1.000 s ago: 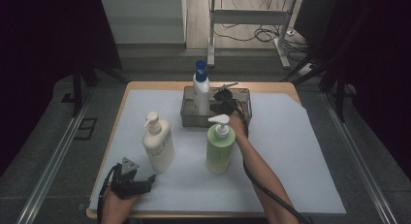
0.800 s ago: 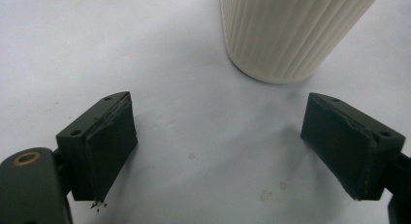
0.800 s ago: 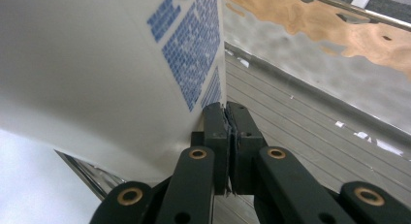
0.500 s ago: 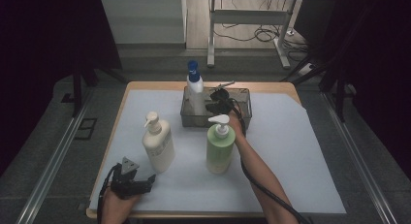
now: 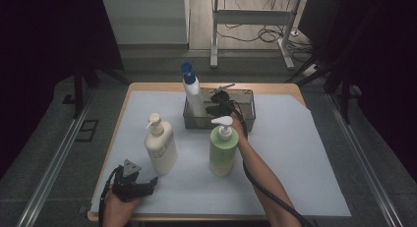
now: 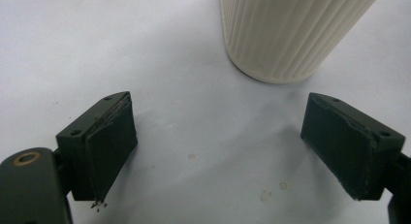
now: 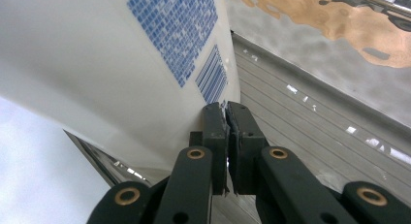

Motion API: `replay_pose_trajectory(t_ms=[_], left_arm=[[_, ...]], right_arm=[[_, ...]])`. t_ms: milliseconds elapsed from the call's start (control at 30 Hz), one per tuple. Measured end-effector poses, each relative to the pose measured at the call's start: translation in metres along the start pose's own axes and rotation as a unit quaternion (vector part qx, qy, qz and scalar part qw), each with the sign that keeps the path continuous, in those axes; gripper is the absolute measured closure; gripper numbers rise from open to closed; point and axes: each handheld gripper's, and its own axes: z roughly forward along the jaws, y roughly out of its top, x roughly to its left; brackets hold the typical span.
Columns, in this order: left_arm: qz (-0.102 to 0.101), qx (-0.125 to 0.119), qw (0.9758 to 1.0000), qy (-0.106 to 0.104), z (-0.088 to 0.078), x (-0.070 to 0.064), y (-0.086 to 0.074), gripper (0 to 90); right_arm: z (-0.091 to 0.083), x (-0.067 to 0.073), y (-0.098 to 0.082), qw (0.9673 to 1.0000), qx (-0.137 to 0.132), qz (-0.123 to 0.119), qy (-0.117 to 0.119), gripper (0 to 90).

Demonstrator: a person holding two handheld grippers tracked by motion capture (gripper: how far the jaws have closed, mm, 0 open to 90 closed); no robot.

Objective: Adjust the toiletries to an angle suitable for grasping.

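A white sheet covers the table, and at its far middle stands a wire basket, the largest thing on it. Inside the basket's left end is the white bottle with the blue cap. Over the last second its cap has swung toward the left of the high view, so the bottle now leans that way instead of standing nearly straight. Near the front of the basket stands the green pump bottle. The cream pump bottle is to its left, well apart from it, and neither has moved. The right gripper reaches into the basket just beside the white bottle. In the right gripper view its tongs are pressed together with nothing between them, their tips at the edge of the bottle's blue label, above the basket's ribbed floor. Closed tips and a fresh lean suggest the bottle is being nudged, not carried. It appears to be in the basket already, and what is left is to settle it or leave it be. The left gripper rests at the near left corner. Its tongs are spread wide over bare sheet and hold nothing, just short of the cream bottle's ribbed base.
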Motion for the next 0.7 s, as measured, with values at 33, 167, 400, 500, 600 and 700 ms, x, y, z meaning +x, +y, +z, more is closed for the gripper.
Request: replay_pose_trajectory(t_ms=[33, 167, 400, 500, 600, 700], left_arm=[[0.000, 0.000, 1.0000, 0.000, 0.0000, 0.0000, 0.0000, 12.2], [0.000, 0.000, 1.0000, 0.000, 0.0000, 0.0000, 0.0000, 12.2], [0.000, 0.000, 1.0000, 0.000, 0.0000, 0.0000, 0.0000, 12.2], [0.000, 0.000, 1.0000, 0.000, 0.0000, 0.0000, 0.0000, 12.2], [0.000, 0.000, 1.0000, 0.000, 0.0000, 0.0000, 0.0000, 12.2], [0.000, 0.000, 1.0000, 0.000, 0.0000, 0.0000, 0.0000, 12.2]], right_arm=[[0.0001, -0.0002, 0.0000, 1.0000, 0.001, 0.000, 0.001, 86.8], [0.0004, 0.0000, 0.0003, 1.0000, 0.004, 0.000, 0.000, 86.8], [0.0021, 0.0003, 0.0013, 0.9999, 0.014, -0.006, -0.001, 86.7], [0.0026, 0.0001, 0.0017, 0.9998, 0.019, -0.009, -0.002, 86.2], [0.0034, -0.0003, 0.0019, 0.9995, 0.028, -0.012, -0.006, 86.3], [0.0040, -0.0018, 0.0018, 0.9991, 0.037, -0.016, -0.012, 87.3]])
